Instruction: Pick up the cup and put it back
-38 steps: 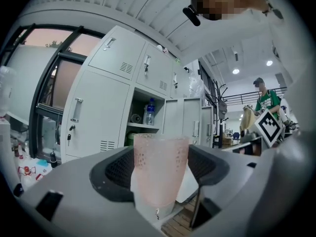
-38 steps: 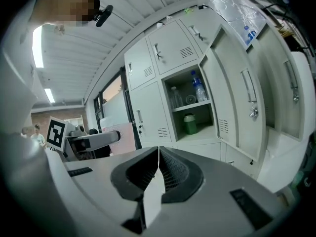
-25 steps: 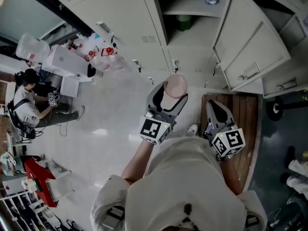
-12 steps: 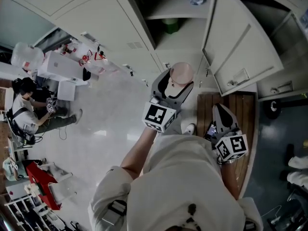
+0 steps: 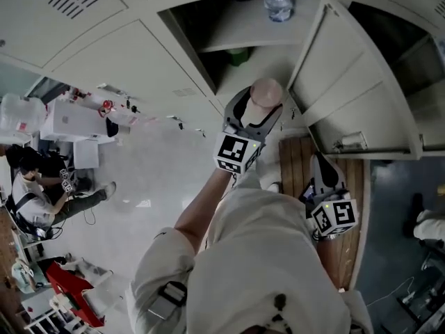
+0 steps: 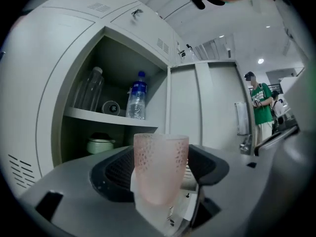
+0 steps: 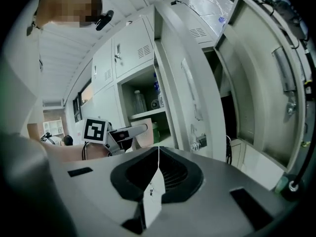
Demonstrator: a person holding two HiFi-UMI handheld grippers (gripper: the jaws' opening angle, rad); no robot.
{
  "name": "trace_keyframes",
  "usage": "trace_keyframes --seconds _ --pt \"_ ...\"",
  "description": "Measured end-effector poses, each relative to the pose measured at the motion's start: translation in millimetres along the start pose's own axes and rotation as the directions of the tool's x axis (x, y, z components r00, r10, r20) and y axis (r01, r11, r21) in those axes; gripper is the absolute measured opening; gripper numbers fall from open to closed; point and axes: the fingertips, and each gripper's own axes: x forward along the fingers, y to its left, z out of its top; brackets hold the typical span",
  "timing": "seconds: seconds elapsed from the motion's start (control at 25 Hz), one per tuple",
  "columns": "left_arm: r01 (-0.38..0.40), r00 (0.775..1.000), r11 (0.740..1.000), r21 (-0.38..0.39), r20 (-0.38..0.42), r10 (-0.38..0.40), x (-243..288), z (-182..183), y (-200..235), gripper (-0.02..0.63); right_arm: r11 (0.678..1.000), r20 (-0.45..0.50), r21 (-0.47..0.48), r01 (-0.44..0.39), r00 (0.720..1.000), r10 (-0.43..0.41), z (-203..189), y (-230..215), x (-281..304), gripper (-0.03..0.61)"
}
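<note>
- Change: over the last second the left gripper [image 5: 256, 111] has carried the cup [image 6: 161, 168] up and forward. In the head view it now sits close in front of the open locker [image 5: 229, 30], where before it hung lower, over the floor.
- Change: the head view has tipped upward with it, so the open compartment and the locker door [image 5: 351, 68] fill more of the frame.
- Meaning for the task: the pick-up appears complete and the return is under way. The cup is not yet set down on any surface.
- Left gripper: spread wide and clamped on the cup, one pad on each side of its wall.
- Right gripper [image 7: 157, 174]: jaws together with nothing between them, held low by the person's side and taking no part.
- Cup position: in the air, upright, in front of the locker and below the level of the shelf [image 6: 108, 116] that carries the water bottle [image 6: 137, 97].
- Cup appearance: a translucent, frosted pink tumbler, with a dotted pattern around its upper part and a plain lower part. Its mouth faces up and it appears empty.
</note>
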Motion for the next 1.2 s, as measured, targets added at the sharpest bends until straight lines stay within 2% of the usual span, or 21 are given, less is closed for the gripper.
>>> trace_keyframes --seconds 0.2,0.48,0.64,1.2 --pt "0.003 1.000 1.000 -0.002 -0.030 -0.003 37.0 -14.4 37.8 0.339 0.997 0.010 0.017 0.069 0.998 -0.069 3.4 -5.3 23.8 0.026" --pt "0.043 0.997 0.999 0.019 -0.068 -0.042 80.9 -34.0 63.8 0.339 0.985 0.030 0.053 0.166 0.985 -0.168 12.5 -14.8 43.4 0.026" --pt "0.021 0.999 0.999 0.041 -0.042 -0.019 102.1 -37.5 79.2 0.339 0.983 0.039 0.054 0.173 0.984 -0.175 16.2 -16.2 54.9 0.026" --pt "0.016 0.995 1.000 0.025 -0.097 -0.013 120.4 -67.1 92.8 0.339 0.983 0.003 0.057 0.173 0.985 -0.174 8.2 -17.0 74.2 0.026"
